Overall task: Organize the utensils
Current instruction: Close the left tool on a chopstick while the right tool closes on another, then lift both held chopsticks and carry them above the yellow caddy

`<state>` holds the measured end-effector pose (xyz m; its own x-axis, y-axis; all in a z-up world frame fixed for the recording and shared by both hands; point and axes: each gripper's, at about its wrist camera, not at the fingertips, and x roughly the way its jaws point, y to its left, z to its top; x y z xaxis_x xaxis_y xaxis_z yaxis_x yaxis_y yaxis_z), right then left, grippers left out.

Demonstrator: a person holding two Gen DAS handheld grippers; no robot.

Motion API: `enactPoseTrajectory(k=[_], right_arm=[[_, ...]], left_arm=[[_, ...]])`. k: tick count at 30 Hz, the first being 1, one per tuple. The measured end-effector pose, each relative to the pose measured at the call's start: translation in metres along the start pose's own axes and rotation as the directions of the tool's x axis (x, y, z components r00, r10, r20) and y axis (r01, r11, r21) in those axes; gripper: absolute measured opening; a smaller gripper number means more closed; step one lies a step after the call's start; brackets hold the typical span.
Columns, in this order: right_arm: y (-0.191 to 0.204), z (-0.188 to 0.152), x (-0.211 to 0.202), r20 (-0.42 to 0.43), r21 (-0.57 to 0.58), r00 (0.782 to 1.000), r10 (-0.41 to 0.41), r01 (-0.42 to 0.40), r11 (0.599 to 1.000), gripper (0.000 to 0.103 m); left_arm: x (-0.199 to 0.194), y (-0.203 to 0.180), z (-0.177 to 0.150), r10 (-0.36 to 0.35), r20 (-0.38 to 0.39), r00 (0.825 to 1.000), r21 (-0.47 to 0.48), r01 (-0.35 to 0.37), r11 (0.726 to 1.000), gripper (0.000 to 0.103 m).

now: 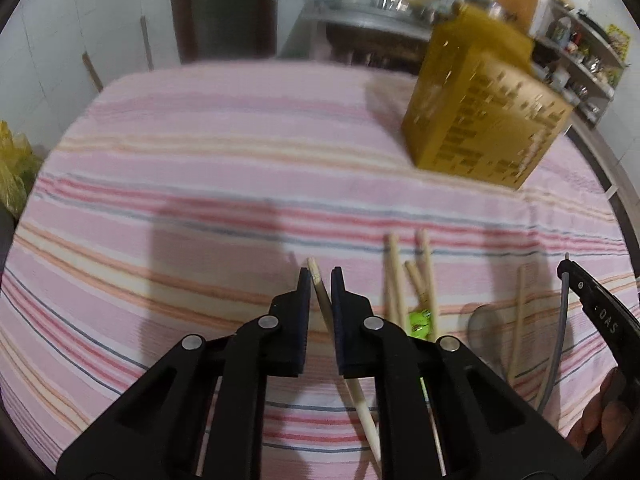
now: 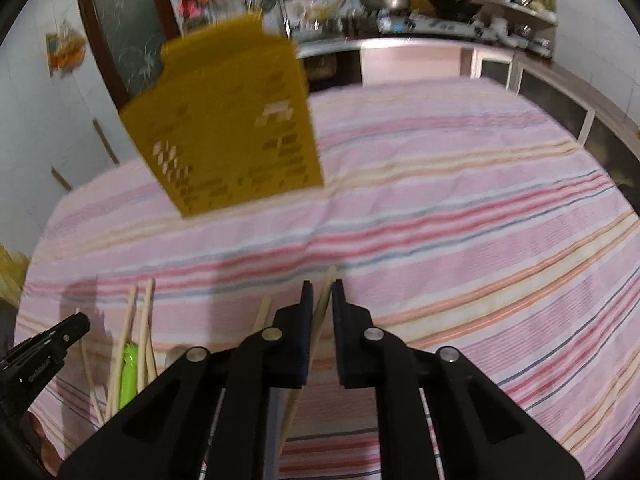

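My left gripper [image 1: 319, 274] is shut on a wooden chopstick [image 1: 322, 304] and holds it over the striped cloth. My right gripper [image 2: 321, 286] is shut on another wooden chopstick [image 2: 323, 300]. A yellow perforated utensil holder [image 1: 480, 108] stands upright on the table, far right in the left wrist view; it also shows far left in the right wrist view [image 2: 228, 128]. Several loose chopsticks [image 1: 404, 280] lie beside a green-handled utensil [image 1: 419, 320] to the right of my left gripper; they also show in the right wrist view [image 2: 140, 332].
A pink striped tablecloth [image 1: 200, 184] covers the table. A spoon [image 1: 486, 326] and a long stick [image 1: 520, 320] lie near the right gripper's finger [image 1: 592, 300]. Kitchen counter and shelves [image 2: 400, 4] stand beyond the table. A yellow bag [image 1: 14, 168] sits at the left edge.
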<state>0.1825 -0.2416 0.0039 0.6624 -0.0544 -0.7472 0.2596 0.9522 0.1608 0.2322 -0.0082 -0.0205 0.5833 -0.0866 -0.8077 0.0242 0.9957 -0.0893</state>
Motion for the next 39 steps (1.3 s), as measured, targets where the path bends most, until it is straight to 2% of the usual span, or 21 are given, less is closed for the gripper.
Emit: enactPoseTrajectory(k=[3,6,10,15,26,39], right_arm=[[-0.002,0.009,-0.017,0.078,0.003,0.997,0.011,-0.011,1.0,0.009],[-0.002,0.022,-0.037,0.166,-0.028,0.986,0.021,-0.017,0.999,0.008],[0.004,0.035,-0.063,0.283,-0.07,0.959,0.03,-0.011,0.997,0.006],[0.008,0.043,-0.086,0.376,-0.1,0.925,0.05,-0.013,0.995,0.006],[0.012,0.05,-0.105,0.497,-0.134,0.863,0.092,-0.029,0.991,0.006],[0.015,0.046,-0.105,0.505,-0.156,0.856,0.112,-0.038,0.987,0.006]], left_arm=[[-0.024,-0.006,0.002,-0.01,0.085,0.996,0.029,0.007,1.0,0.008],[-0.05,-0.015,0.006,-0.011,0.185,0.983,0.066,-0.001,0.998,0.006],[-0.073,-0.023,0.02,-0.036,0.268,0.963,0.094,0.011,0.995,0.004],[-0.098,-0.033,0.027,-0.057,0.35,0.935,0.113,0.019,0.993,0.004],[-0.124,-0.041,0.039,-0.103,0.45,0.887,0.137,0.045,0.99,0.004],[-0.125,-0.044,0.036,-0.095,0.483,0.87,0.15,0.024,0.988,0.004]])
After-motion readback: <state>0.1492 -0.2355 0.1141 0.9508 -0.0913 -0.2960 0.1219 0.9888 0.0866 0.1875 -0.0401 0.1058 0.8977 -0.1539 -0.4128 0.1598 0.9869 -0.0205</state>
